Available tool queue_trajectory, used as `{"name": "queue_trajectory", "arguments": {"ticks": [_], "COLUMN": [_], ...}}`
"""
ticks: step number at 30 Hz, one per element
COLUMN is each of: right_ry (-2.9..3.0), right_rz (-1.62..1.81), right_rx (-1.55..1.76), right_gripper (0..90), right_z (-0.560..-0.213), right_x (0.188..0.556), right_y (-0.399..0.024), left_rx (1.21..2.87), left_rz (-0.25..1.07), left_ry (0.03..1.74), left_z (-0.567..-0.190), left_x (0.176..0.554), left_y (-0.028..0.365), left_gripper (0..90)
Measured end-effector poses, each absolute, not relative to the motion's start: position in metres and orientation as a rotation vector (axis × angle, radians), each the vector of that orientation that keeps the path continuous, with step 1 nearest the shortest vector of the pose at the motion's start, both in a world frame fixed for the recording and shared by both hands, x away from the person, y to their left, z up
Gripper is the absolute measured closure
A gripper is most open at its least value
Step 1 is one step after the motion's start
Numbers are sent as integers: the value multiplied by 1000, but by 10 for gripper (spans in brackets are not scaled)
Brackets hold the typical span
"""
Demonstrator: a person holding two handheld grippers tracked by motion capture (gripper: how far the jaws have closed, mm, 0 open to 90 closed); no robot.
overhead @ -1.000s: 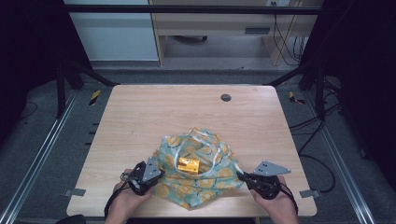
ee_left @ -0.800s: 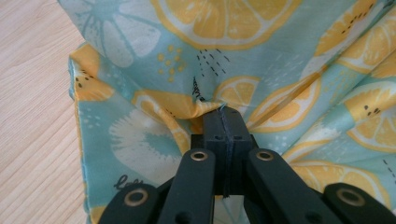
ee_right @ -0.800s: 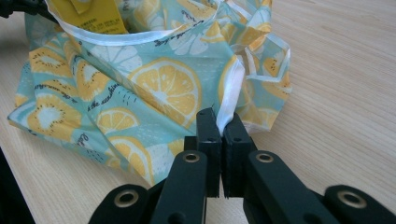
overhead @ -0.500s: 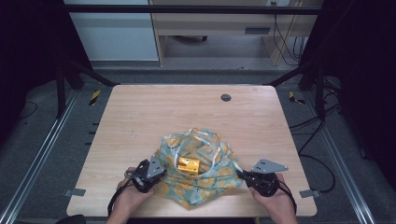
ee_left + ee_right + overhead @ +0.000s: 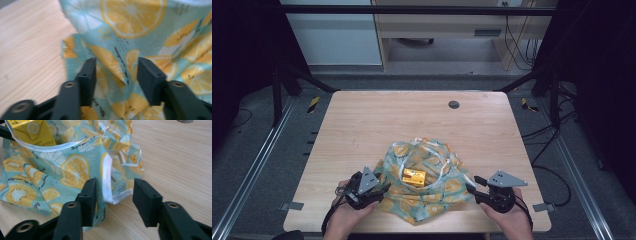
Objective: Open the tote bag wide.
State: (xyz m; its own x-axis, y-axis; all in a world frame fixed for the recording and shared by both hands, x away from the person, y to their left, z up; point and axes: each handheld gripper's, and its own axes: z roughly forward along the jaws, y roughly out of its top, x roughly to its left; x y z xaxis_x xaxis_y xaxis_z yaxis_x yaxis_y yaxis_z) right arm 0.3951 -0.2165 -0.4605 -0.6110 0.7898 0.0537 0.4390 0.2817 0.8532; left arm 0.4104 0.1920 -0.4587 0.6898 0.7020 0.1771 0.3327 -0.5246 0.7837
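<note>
A teal cloth bag (image 5: pixel 432 192) printed with lemon slices lies crumpled near the table's front edge. A yellow carton (image 5: pixel 413 176) sits in its open mouth and also shows in the right gripper view (image 5: pixel 32 132). My left gripper (image 5: pixel 383 190) is at the bag's left edge; its jaws have just been opening. A fold of the bag (image 5: pixel 140 30) lies loose between them (image 5: pixel 116 68), unpressed. My right gripper (image 5: pixel 471 187) is at the bag's right edge, its jaws also just opened. The bag's white-hemmed rim (image 5: pixel 107 180) hangs free between them (image 5: pixel 113 190).
The wooden table (image 5: pixel 362 125) has a round grey grommet (image 5: pixel 454 104) at its far middle. Bare tabletop lies behind and beside the bag. Dark frame posts and cables stand around the table, with a cabinet beyond.
Both grippers have let go of the bag's side edges, and their jaws now stand apart. The left hand has shifted slightly; the right hand has stayed put.
</note>
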Motion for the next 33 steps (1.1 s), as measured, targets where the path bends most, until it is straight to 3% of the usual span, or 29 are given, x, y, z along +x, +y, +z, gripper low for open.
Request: {"name": "queue_trajectory", "arguments": {"ticks": [3, 16, 24, 33], "right_ry": [2152, 2100, 2084, 2091], "right_rz": [1262, 1279, 1291, 1287], "right_rx": [1111, 1111, 1098, 1082], "right_gripper": [409, 308, 306, 310], "right_z": [-459, -452, -448, -448], "right_x": [391, 386, 386, 386], "right_y": [-217, -211, -210, -208], "left_rx": [2069, 2038, 2119, 2223], "left_rz": [639, 651, 589, 536], "left_ry": [800, 745, 752, 762], "left_z": [-445, -392, -385, -394], "left_x": [406, 438, 483, 503], "left_y": [198, 164, 130, 104], "left_gripper": [398, 300, 299, 306]}}
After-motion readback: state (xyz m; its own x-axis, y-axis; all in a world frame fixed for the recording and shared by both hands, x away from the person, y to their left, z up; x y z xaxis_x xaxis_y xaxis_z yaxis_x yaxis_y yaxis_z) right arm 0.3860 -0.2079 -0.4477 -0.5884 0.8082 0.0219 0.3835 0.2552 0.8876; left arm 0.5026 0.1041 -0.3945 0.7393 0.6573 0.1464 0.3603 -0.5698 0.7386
